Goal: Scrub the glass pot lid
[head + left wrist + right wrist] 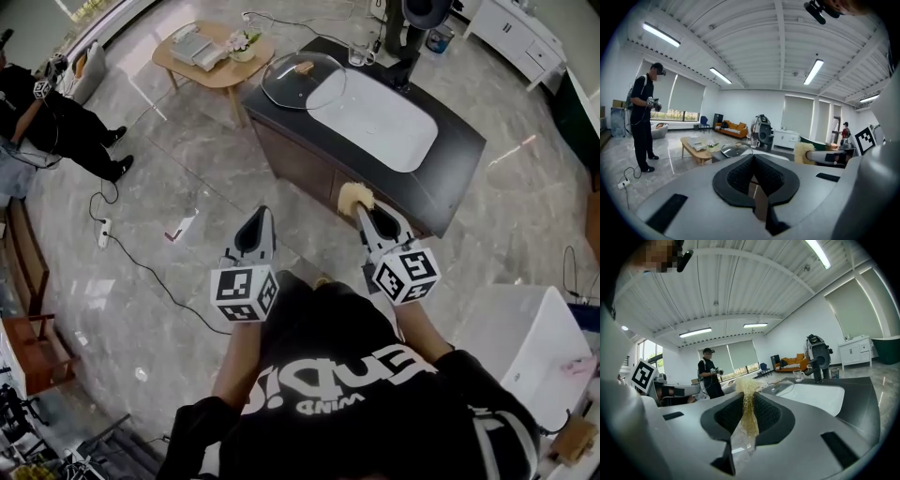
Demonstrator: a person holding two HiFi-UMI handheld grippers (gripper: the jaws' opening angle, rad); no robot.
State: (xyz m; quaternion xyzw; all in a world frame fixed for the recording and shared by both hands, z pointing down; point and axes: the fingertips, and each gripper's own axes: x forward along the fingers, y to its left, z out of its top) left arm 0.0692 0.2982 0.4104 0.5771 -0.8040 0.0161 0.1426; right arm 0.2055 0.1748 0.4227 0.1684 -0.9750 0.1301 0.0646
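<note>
Low at left in the head view, short of the counter [450, 178]: left gripper [262, 214], jaws pressed flat together, nothing between them. Further up and toward the centre, well apart from both tools: glass pot lid [302, 80], resting on the dark top just beside the white sink [384, 117], at the end nearest the wooden table [211, 58]. To the right: right gripper [362, 210], clamped on a pale yellow fibrous scrubber [354, 196], tuft poking out past the tips, close to the counter's near edge.

Likely trouble, left side first. With jaws shut like that, no means of steadying the lid unless opened in time. If pushed by the scrubber alone, could well skate across the smooth top and slip off the near corner onto the stone floor [187, 187]. On the right, only a thin pinch on loose fibres, so might pull free or fold over under hard rubbing.

As for the lid itself: clear, round, shallowly domed, with a thin bright rim and a small tan knob near the middle. Apparently dome-up, dark counter visible through the glass. Too far off to judge any grime.
</note>
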